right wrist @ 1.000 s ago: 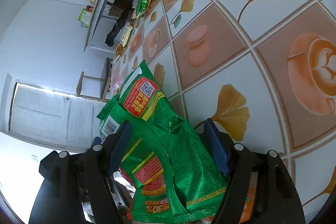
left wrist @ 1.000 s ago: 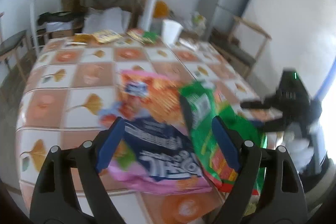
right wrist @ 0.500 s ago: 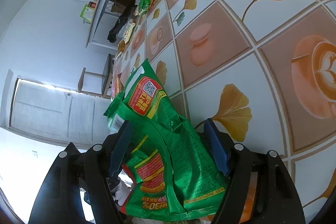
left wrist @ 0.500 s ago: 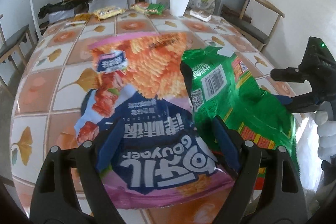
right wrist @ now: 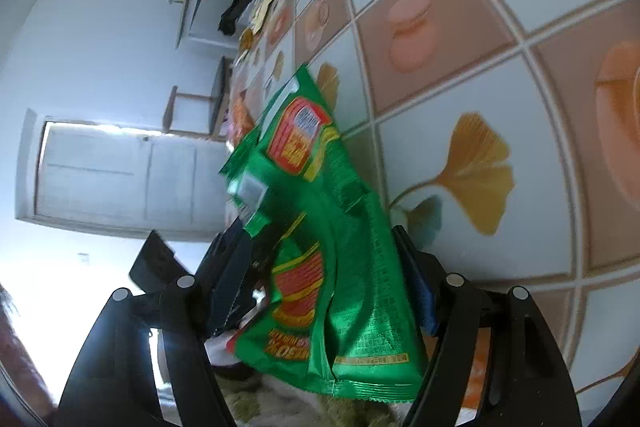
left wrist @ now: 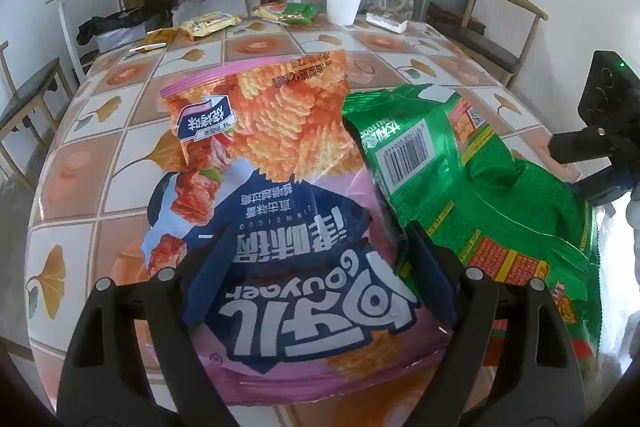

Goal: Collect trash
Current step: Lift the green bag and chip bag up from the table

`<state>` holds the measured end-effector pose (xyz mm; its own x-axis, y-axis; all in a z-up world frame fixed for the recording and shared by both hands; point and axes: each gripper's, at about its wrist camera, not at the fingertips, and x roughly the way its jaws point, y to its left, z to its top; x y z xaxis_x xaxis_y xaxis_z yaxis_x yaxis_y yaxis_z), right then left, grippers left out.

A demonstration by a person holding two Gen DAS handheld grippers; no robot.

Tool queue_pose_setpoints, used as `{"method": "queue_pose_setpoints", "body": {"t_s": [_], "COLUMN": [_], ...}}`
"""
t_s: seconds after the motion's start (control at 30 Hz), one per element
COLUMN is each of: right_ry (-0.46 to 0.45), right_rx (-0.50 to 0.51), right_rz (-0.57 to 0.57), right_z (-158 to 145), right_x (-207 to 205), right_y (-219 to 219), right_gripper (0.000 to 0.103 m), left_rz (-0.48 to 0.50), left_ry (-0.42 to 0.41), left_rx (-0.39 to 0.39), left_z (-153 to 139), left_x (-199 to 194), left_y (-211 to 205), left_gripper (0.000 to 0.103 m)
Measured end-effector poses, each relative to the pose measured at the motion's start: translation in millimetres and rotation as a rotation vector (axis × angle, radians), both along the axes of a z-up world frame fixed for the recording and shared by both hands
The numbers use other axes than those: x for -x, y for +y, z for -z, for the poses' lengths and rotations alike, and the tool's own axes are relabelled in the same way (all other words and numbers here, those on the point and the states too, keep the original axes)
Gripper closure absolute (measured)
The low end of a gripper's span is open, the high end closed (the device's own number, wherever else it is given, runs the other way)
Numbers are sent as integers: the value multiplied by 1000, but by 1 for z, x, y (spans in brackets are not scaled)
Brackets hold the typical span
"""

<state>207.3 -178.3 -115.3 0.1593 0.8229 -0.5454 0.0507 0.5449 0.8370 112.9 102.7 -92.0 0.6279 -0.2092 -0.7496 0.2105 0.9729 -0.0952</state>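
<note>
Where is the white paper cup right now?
In the left wrist view, the white paper cup stands at the table's far edge, right of a small green packet and left of a flat white box.

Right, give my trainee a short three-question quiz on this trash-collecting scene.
1. True or false: the white cup stands upright at the far end of the table.
2. The bag between the right claw's fingers is: A green, B pink, C yellow.
3. Fill in: in the left wrist view, the green bag sits to the ___ of the pink-orange bag that lies between the left claw's fingers.

Key: 1 true; 2 A; 3 right.
</note>
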Motion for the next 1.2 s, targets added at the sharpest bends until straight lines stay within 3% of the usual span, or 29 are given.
{"method": "queue_pose_setpoints", "body": {"t_s": [0.13, 0.23, 0.33, 0.4, 0.43, 0.53, 0.7, 0.83, 1.0, 1.2], "right_ry": [28, 40, 47, 46, 42, 18, -11, -10, 10, 14], "right_rx": [-88, -85, -50, -23, -19, -46, -53, -59, -70, -39], "right_rz": [-49, -47, -45, -37, -26, 7, 69, 119, 149, 147], "right_z": [5, 10, 13, 15, 15, 13, 7, 11, 23, 27], "right_x": [3, 4, 5, 7, 8, 11, 12, 13, 15, 15], "right_y": [6, 10, 17, 19, 19, 11, -8, -21, -31, -27], "right_gripper": [43, 55, 75, 93, 96, 98, 98, 98, 98, 98], "left_rz": [1, 1, 1, -3, -6, -22, -39, -145, -259, -289], "left_ry": [-1, -1, 0, 9, 19, 35, -81, -114, -5, 165], "left_rx": [-6, -5, -4, 3, 19, 115, 209, 245, 234, 441], "left_z": [0, 0, 0, 0, -1, -11, -45, -61, -46, -16], "left_x": [-1, -1, -1, -2, -3, -2, 15, 19, 10, 9], "left_y": [-1, -1, -1, 1, 4, 18, 48, 87, 122, 139], "left_gripper": [22, 22, 22, 22, 22, 22, 22, 22, 22, 23]}}
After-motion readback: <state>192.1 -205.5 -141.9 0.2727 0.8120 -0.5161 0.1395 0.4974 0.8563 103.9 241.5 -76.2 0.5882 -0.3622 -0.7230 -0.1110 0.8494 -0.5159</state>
